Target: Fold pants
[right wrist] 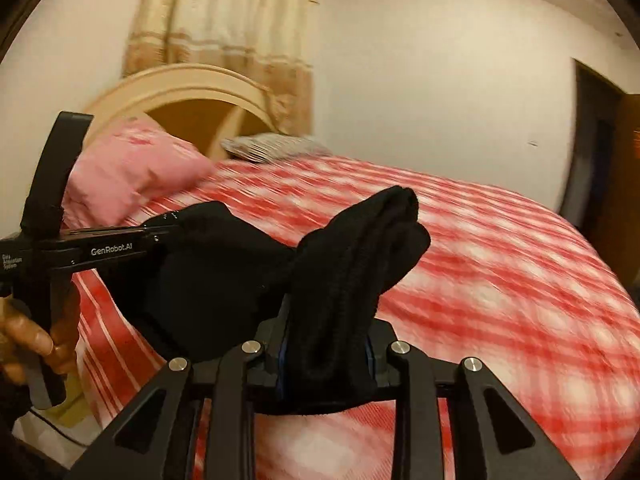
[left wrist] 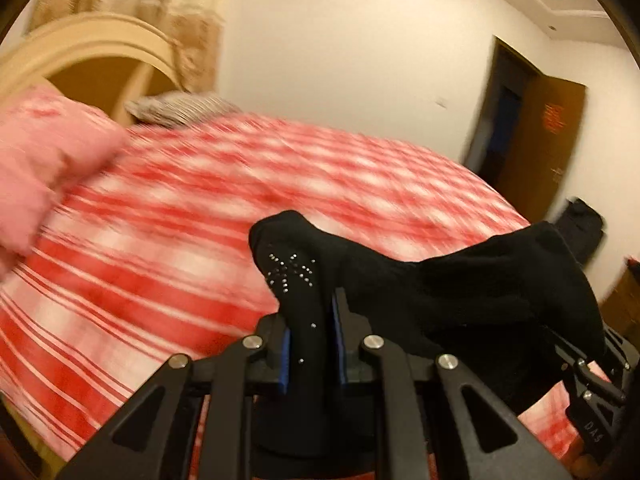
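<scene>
**Black pants held up over bed**

Both grippers clench the black pants, stretched between them above the red-checked bed: left gripper grasps a studded end, right gripper a bunched end. A pink pillow lies far left.

Ahead of your claws: bed, red-white plaid sheet, motion-blurred. Pink pillow far left, striped pillow beyond, both against arched cream headboard. Beige curtain behind. White walls, dark wood door far right. Warm light.
</scene>
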`<state>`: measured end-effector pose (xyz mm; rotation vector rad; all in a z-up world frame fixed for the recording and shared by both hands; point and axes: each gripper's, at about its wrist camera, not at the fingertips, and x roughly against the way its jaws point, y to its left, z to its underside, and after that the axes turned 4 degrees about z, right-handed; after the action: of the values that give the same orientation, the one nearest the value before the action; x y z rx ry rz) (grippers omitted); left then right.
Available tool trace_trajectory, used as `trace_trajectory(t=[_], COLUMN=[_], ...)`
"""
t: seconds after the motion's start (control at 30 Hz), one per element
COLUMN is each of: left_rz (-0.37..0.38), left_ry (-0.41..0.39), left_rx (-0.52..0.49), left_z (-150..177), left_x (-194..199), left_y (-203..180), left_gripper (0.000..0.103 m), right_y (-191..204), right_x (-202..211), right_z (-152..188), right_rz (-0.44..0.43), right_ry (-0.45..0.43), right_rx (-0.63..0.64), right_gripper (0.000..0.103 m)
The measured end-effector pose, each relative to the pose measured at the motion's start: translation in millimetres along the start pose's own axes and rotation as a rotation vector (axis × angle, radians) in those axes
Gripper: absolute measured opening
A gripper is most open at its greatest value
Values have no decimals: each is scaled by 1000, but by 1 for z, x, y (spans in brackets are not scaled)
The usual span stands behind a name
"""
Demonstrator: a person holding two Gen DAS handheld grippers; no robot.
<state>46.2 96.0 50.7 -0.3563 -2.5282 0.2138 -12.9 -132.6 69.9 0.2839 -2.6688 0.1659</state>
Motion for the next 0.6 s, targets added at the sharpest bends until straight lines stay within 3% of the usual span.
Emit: trace_trajectory(t=[0.1,0.2,0.3,0.37,0.43,0.47,0.5,0.57,0.6], left_rz=[-120,-219,-277,-284,-315,-316,-325,-355,-354], left_ry=[-60,-56,12,111,169,180,189,193,197], left_rx=[-13,-38,-19,29,47,66,86,137,152], left_z=[-22,-24,-13,7,21,27,32,41,43], left_x=[-4,-27,-65,-93,-103,-104,-103,-93,-88], left_y=[34,56,85,104,115,121,126,143,146], left_gripper=[19,19,20,21,34,54,78,97,98], right_y=[22,42,55,57,55,50,42,29,23], right_x=[-51,-112,-171,-194,-209,-210,-211,-210,-207], right_z=[-23,-27,-12,-1,16,20,21,22,25], right_rz=[-76,-117,-126,-119,-91,-95,-116,-127,-125], right_ry=[0,43,139,204,264,285,302,325,334], right_rx=[8,21,38,60,76,60,20,-26,-35], right_gripper=[29,29,29,29,33,34,41,58,65])
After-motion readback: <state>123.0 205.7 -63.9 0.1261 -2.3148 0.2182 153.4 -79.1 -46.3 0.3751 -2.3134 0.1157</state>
